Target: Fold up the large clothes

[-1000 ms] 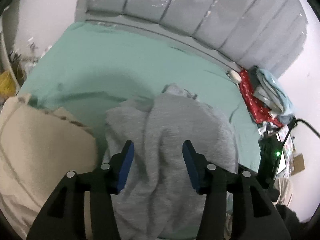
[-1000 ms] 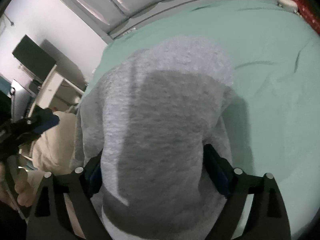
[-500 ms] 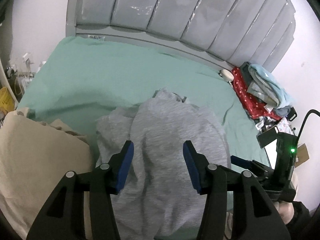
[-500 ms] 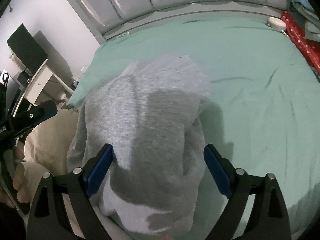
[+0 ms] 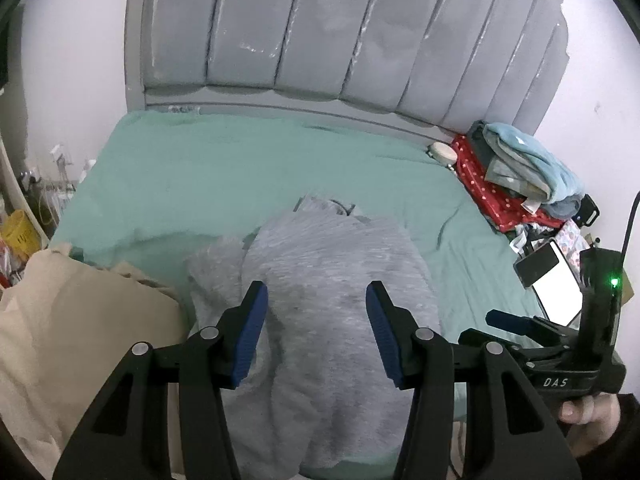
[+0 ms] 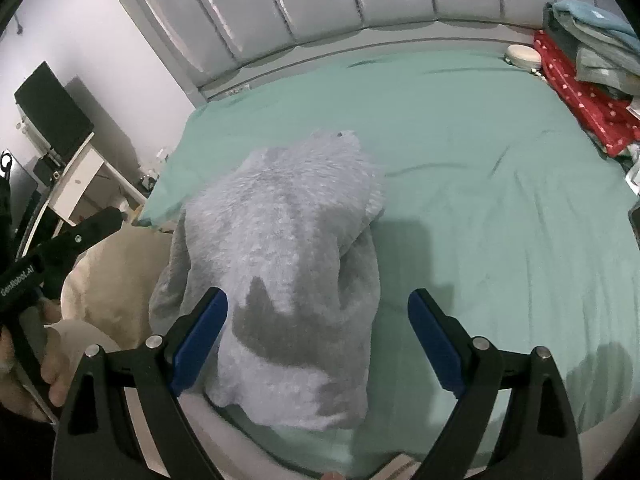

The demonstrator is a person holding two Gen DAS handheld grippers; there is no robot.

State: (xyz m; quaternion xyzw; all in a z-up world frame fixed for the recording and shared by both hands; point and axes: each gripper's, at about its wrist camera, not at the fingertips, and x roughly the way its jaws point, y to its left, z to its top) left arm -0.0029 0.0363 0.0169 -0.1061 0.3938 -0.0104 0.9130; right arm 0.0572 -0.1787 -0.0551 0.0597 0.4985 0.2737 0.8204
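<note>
The soft grey fleece garment (image 6: 280, 276) lies bunched near the front edge of the green bed sheet (image 6: 500, 216), and both the left gripper (image 5: 316, 330) and right gripper (image 6: 318, 338) hang above it, wide open and empty, so I think the next job is picking an edge to spread it flat.

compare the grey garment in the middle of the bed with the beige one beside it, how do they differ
The grey fleece garment is pale grey with a fuzzy nap; the beige garment is cream and looks smoother. The grey one lies on the green sheet, in line with both hand-held grippers; the beige one is heaped at the bed's left edge, cut off by the frame. Both lie loose, with no gripper on them.
</note>
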